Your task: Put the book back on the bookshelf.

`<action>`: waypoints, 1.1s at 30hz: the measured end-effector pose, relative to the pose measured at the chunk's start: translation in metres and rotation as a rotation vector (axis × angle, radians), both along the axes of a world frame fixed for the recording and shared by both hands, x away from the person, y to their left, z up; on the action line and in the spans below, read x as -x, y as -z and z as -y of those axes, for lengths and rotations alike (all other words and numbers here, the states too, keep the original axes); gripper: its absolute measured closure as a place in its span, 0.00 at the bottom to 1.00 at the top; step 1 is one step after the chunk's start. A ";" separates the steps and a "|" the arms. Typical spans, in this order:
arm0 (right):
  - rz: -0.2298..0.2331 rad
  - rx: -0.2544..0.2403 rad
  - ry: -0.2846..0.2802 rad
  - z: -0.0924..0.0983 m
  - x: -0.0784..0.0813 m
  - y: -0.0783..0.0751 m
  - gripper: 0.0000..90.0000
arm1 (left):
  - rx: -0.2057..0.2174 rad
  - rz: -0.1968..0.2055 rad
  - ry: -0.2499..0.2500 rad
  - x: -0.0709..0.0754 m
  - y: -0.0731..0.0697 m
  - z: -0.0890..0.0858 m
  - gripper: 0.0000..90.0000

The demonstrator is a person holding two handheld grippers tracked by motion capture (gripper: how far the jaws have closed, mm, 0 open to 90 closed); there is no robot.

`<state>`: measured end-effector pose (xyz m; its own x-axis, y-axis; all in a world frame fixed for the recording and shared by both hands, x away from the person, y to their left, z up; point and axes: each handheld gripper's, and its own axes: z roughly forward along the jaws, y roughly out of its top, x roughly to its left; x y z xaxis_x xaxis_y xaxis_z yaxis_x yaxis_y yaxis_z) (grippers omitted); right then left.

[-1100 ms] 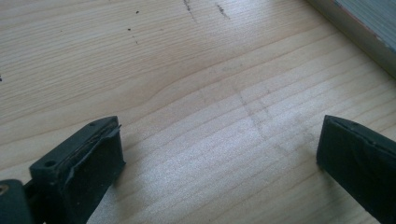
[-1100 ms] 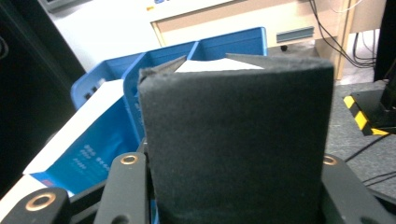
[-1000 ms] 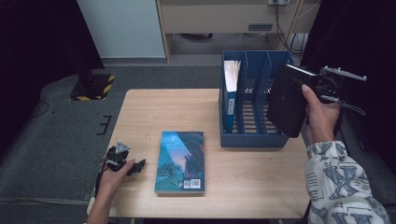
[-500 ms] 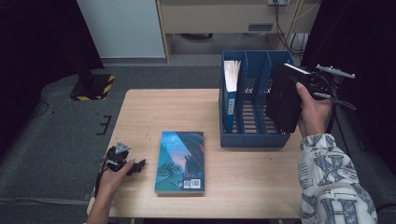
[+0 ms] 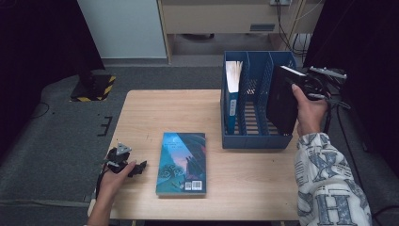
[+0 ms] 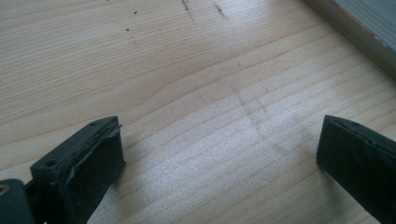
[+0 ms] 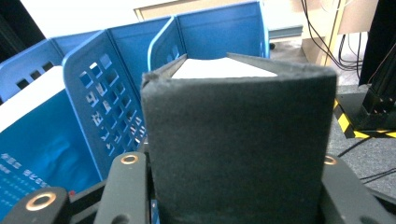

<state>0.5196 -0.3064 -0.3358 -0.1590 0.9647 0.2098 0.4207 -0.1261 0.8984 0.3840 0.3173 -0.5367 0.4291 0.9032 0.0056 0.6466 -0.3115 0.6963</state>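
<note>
My right gripper (image 5: 301, 85) is shut on a thick black book (image 5: 282, 101), held upright at the right end of the blue file rack (image 5: 256, 141). I cannot tell whether its lower end is inside the right slot. In the right gripper view the black book (image 7: 238, 140) stands between the jaws, with the rack's dividers (image 7: 116, 79) behind it. My left gripper (image 5: 136, 168) rests open on the wooden table (image 5: 164, 113) at the front left, with bare wood between its jaws (image 6: 219, 154).
A blue book (image 5: 231, 89) stands in the rack's left slot. A blue paperback (image 5: 182, 162) lies flat on the table just right of my left gripper, its edge (image 6: 364, 37) close by. Cables hang beyond the table's right side.
My right hand has carried the black book a little left and down, closer to the rack's right end. The left gripper and the paperback have not moved.
</note>
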 end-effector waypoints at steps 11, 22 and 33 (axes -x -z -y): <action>-0.027 0.002 0.019 -0.004 -0.016 0.020 0.58 | 0.000 0.000 0.001 0.000 0.000 0.000 0.00; -0.043 0.018 0.033 -0.011 -0.028 0.031 0.58 | 0.001 0.000 0.000 0.000 0.000 0.000 0.00; -0.053 0.008 0.060 -0.009 -0.033 0.043 0.58 | 0.001 -0.001 0.002 0.000 0.000 0.000 0.00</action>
